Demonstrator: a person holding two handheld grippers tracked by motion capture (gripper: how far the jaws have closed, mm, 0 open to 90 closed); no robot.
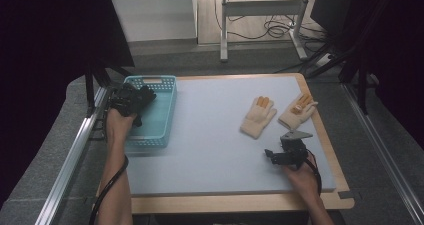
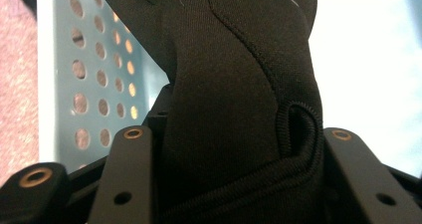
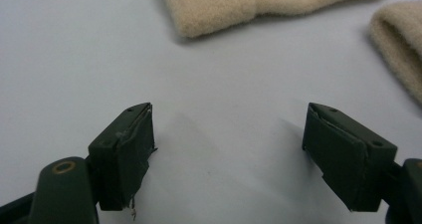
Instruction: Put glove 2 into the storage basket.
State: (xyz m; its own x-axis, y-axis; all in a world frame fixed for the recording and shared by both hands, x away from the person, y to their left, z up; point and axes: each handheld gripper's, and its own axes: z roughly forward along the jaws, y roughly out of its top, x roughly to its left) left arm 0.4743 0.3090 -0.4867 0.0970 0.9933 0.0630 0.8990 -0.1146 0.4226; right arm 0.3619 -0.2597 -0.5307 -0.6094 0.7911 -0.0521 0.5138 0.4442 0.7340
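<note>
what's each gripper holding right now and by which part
Left gripper: black fabric glove, gripped at its stitched hem end, over the turquoise perforated plastic basket. Right gripper: nothing, jaws open.

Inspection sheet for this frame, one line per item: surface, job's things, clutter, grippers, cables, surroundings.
Surface: pale blue-grey mat on a wooden table.
Job's things: black glove between the left gripper's jaws, over the turquoise perforated basket at the mat's left edge; two cream gloves, one beside the other, lie flat at the right.
Clutter: nothing seen.
Grippers: left gripper has its jaws against the black glove; right gripper is open, low over bare mat, short of the cream gloves.
Cables: a black cable runs along the left forearm; loose cables on the floor behind.
Surroundings: grey metal frame legs beyond the table, dark curtains either side.
</note>
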